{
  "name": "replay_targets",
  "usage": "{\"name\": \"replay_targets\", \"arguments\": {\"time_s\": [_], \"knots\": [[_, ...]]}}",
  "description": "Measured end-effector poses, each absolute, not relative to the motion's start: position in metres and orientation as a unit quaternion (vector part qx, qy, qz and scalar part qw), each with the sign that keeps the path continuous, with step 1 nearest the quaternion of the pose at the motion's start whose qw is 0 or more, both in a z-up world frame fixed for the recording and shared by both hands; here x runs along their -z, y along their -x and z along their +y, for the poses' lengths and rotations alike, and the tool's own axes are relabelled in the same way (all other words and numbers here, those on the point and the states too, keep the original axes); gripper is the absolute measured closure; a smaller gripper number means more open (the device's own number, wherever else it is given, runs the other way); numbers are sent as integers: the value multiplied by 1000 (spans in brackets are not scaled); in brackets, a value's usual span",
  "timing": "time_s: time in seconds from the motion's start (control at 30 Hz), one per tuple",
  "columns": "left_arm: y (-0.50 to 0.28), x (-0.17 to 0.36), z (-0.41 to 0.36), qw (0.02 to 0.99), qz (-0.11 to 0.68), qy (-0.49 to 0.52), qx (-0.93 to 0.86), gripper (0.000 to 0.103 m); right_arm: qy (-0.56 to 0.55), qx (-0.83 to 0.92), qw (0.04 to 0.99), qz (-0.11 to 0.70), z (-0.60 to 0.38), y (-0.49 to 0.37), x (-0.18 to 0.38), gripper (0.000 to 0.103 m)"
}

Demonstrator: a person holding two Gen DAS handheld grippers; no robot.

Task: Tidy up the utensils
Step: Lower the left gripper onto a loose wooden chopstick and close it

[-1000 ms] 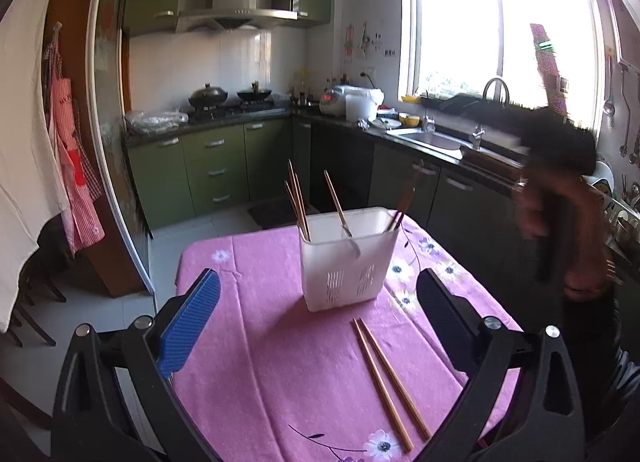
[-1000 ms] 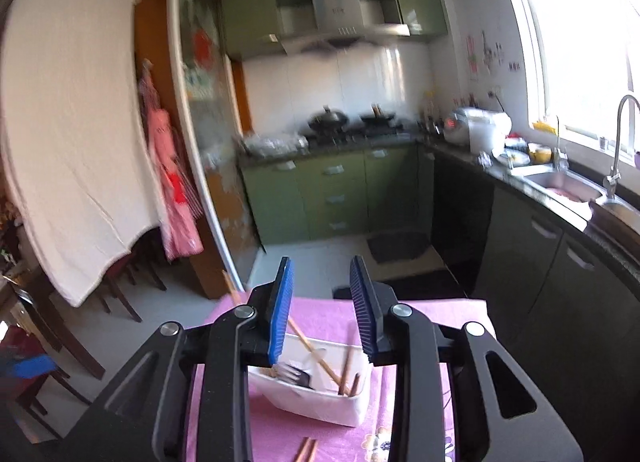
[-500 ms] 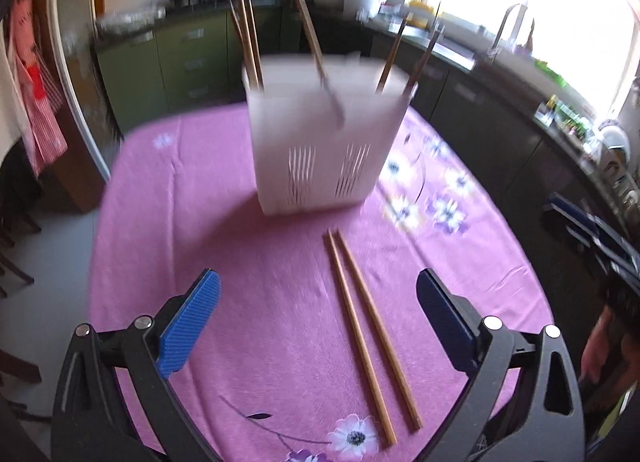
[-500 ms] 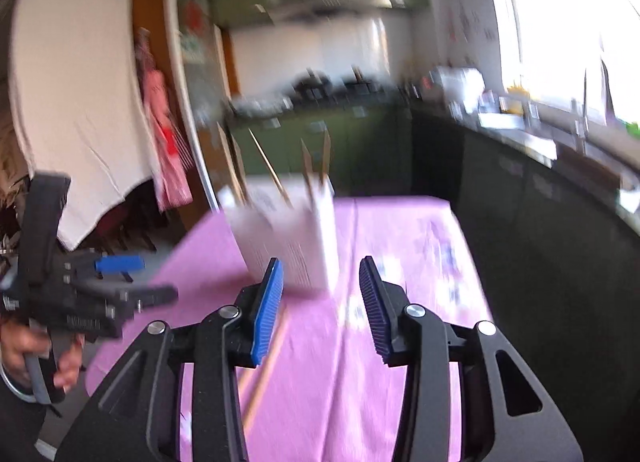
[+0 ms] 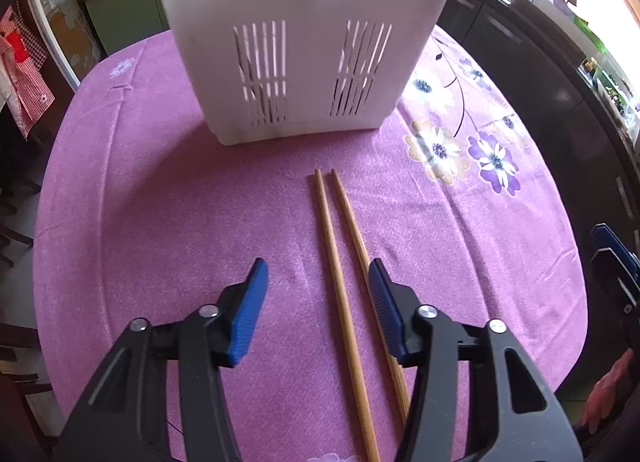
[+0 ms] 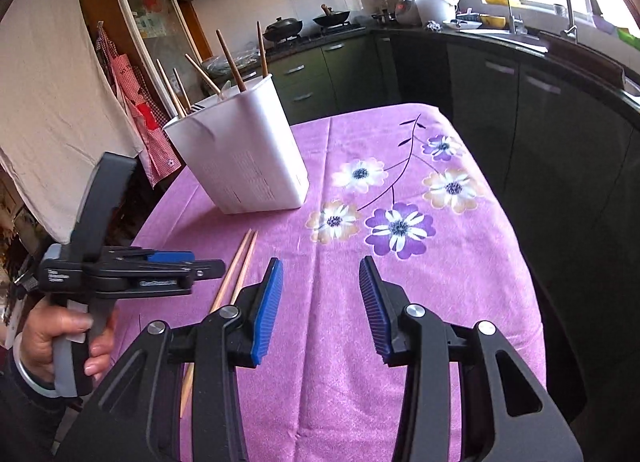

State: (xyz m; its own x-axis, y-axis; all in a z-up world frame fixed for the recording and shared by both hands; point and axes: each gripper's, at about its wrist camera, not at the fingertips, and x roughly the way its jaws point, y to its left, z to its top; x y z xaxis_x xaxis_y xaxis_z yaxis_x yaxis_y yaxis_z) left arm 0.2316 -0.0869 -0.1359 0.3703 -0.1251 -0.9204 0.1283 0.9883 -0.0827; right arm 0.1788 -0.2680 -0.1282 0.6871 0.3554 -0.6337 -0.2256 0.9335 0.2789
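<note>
Purple flowered tablecloth (image 5: 168, 202) fills your view, spread over a table in a green-cabinet kitchen, with the dark counter and sink (image 6: 520, 36) running along the window side. Your landmark is the white slotted utensil holder (image 5: 304, 42), upright on the cloth with chopsticks and a fork sticking out of its top in the right wrist view.

Two loose wooden chopsticks (image 5: 340, 262) lie side by side on the cloth just in front of the holder, tips toward it, not touching it.

Your left gripper (image 5: 318, 282) points steeply down over them, its jaws closing. Both sticks run between the blue pads (image 5: 248, 310); the right-hand stick lies right against the inner edge of one pad, the other stick sits clear in the gap. No squeeze on them yet.

Your right gripper (image 6: 320, 286) hovers over bare cloth on the flower side of the holder, fingers moderately parted, nothing between them.

Beyond the flowers the cloth drops off the table edge toward the dark cabinets (image 6: 560, 122). Open cloth lies left of the chopsticks, away from the holder. Your left hand (image 6: 64, 338) grips its handle beside the near table edge.
</note>
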Motion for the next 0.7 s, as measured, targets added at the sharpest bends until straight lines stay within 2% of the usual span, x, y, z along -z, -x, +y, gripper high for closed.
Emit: {"name": "replay_targets", "arguments": {"time_s": [0.13,0.4,0.47,0.63,0.7], "knots": [[-236,139,-91,823,564,-10,69,71,-94,-162,912,365,-268,-180,129,63],[-242,145,-98,819,570,-21,62,74,-98,-166,911,364,-270,-177,128,63],[-245,145,-102,819,570,-24,60,78,-100,-167,910,365,-272,-177,128,63],[-251,145,-109,820,569,-35,57,95,-104,-168,909,367,-273,-177,129,63],[-251,145,-109,819,570,-35,57,95,-105,-167,909,366,-275,-176,129,63]]}}
